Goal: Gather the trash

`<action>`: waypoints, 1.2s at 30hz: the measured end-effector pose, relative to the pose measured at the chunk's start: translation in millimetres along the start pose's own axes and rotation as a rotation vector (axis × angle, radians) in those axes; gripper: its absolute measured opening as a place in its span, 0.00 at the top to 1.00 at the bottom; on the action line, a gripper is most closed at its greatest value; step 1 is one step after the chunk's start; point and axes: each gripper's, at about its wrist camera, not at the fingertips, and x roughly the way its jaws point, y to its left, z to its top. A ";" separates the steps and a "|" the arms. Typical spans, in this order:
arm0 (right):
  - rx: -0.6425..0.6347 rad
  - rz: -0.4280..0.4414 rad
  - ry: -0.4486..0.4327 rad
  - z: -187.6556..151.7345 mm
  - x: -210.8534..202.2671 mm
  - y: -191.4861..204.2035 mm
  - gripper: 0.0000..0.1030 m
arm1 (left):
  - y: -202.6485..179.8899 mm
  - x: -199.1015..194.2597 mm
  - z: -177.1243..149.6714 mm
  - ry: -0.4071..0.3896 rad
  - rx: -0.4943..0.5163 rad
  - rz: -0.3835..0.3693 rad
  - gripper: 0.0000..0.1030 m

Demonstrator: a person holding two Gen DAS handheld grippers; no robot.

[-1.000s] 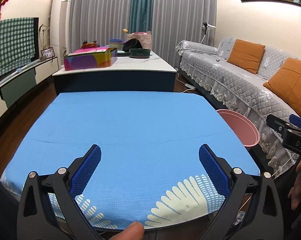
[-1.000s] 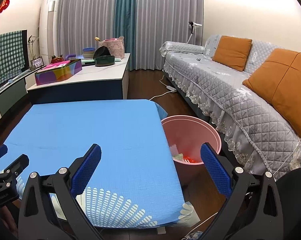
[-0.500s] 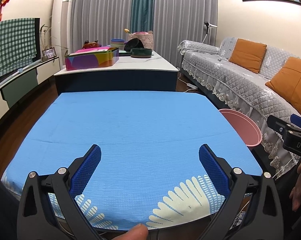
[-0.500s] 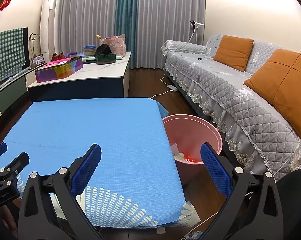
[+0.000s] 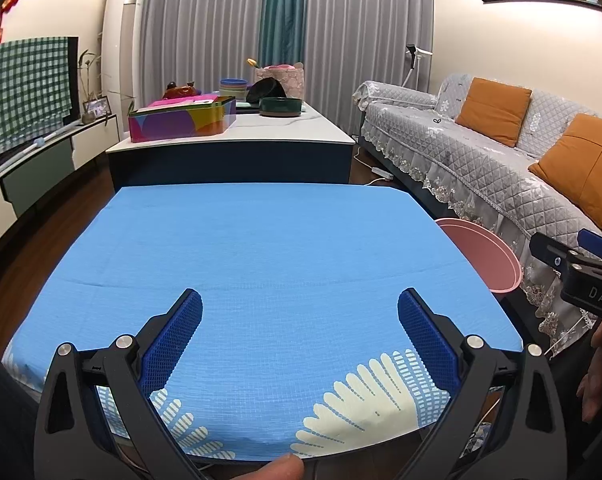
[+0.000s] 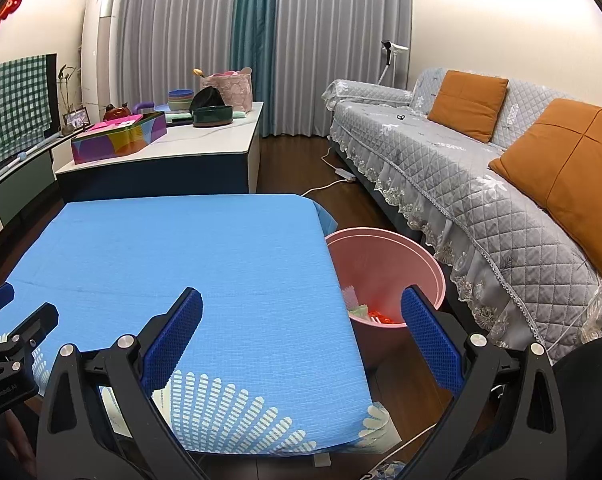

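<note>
Trash [image 6: 371, 312] lies at the bottom of the pink bin [image 6: 429, 258]: pale scraps and something orange-red, seen from the right wrist camera. The bin stands on the wooden floor [image 6: 297, 160] just beside the right edge of the worktop [image 6: 173, 248], between it and the grey sofa [image 6: 481, 184].

The worktop is covered by a blue cloth [image 5: 277, 256] with a pale fan pattern along its near edge.

The left tongs [image 5: 300, 314] hang spread wide over the near part of the cloth, with nothing between their blue pads [image 5: 177, 336]. A fingertip [image 5: 279, 467] shows at the bottom edge of that view. From here only part of the bin's rim shows past the right side of the worktop, and the tip of the right tongs pokes in at the far right edge.

The right tongs [image 6: 301, 314] are also spread wide and hold nothing; one pad sits over the cloth, the other in front of the bin's near wall. The left tongs' tip shows at the left edge of this view.

Behind the worktop stands a white-topped coffee table [image 6: 221, 140] carrying a colourful box [image 6: 119, 140], a dark green bowl [image 6: 213, 115], stacked bowls [image 6: 180, 100] and a pink basket [image 6: 231, 86]. Two orange cushions [image 6: 467, 104] lean on the sofa back. Grey and teal curtains [image 6: 257, 40] close the far wall.
</note>
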 end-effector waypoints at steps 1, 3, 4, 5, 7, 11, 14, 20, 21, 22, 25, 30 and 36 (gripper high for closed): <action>0.000 0.000 0.000 0.0 0.0 0.0 0.05 | -0.3 -0.2 -0.1 0.000 0.001 -0.001 0.08; -0.001 0.000 0.000 0.1 0.0 -0.2 0.05 | -1.5 -0.6 -0.4 0.000 0.005 -0.002 0.08; -0.001 0.000 0.000 0.1 0.0 -0.2 0.05 | -1.8 -0.9 -0.4 0.000 0.007 -0.003 0.08; -0.001 0.000 0.001 0.1 -0.1 -0.2 0.05 | -1.9 -0.9 -0.4 0.000 0.009 -0.004 0.08; -0.001 0.000 0.000 0.2 0.0 -0.2 0.05 | -2.1 -1.1 -0.3 -0.001 0.009 -0.003 0.08; 0.002 0.000 0.001 -0.1 -0.2 -0.8 0.05 | -2.2 -0.9 -0.3 0.000 0.009 -0.002 0.08; 0.009 0.002 0.000 -0.9 -1.1 -2.7 0.05 | -1.1 -1.2 -0.1 0.000 0.012 -0.002 0.08; 0.005 0.002 0.001 -2.1 -1.7 -2.5 0.05 | -0.8 -2.2 -0.5 -0.001 0.011 -0.002 0.08; 0.005 0.002 0.002 -2.4 -1.9 -2.3 0.05 | -0.7 -2.5 -0.4 -0.002 0.012 -0.003 0.08; 0.004 0.003 0.002 -1.9 -1.6 -2.5 0.05 | -0.7 -2.5 -0.4 -0.003 0.012 -0.003 0.08; 0.002 0.002 0.000 -1.4 -1.4 -2.0 0.05 | -0.5 -2.9 0.0 -0.003 0.012 -0.003 0.08; 0.003 0.001 0.003 -2.6 -1.5 -1.0 0.05 | -2.1 -3.0 0.7 -0.007 0.014 -0.004 0.08; -0.004 0.002 0.005 -3.7 -1.2 -0.5 0.05 | -2.6 -2.0 0.8 -0.005 0.009 -0.005 0.08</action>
